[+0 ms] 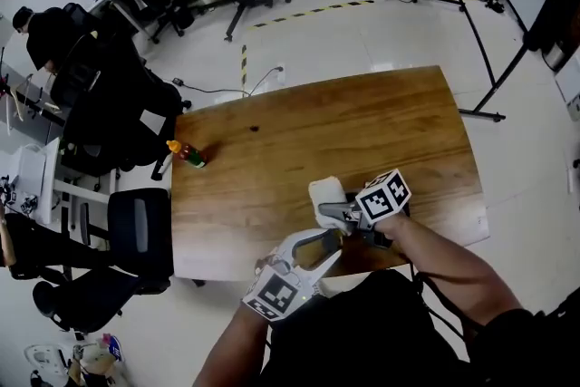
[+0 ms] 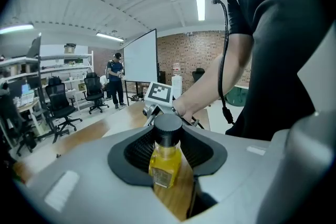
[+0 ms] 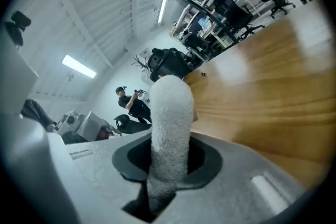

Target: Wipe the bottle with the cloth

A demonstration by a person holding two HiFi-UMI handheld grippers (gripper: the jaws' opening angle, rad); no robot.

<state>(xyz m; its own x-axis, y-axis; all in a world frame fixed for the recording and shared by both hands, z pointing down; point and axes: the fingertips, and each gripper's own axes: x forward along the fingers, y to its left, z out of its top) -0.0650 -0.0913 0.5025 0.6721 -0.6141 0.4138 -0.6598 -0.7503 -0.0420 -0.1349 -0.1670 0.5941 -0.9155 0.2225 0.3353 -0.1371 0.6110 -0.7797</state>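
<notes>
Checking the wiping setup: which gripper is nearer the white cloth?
Right. The right gripper has its jaws shut on the cloth. The left gripper sits just beside it, closer to the person, jaws shut on the yellow bottle.

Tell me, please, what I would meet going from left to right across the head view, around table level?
Black office chair → small orange-topped bottle → white cloth → black stand.

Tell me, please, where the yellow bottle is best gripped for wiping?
Probably its body, from both sides, as the left tool holds it now: the slim bottle fits between the pads, black cap pointing outward toward the cloth in the right tool.
</notes>
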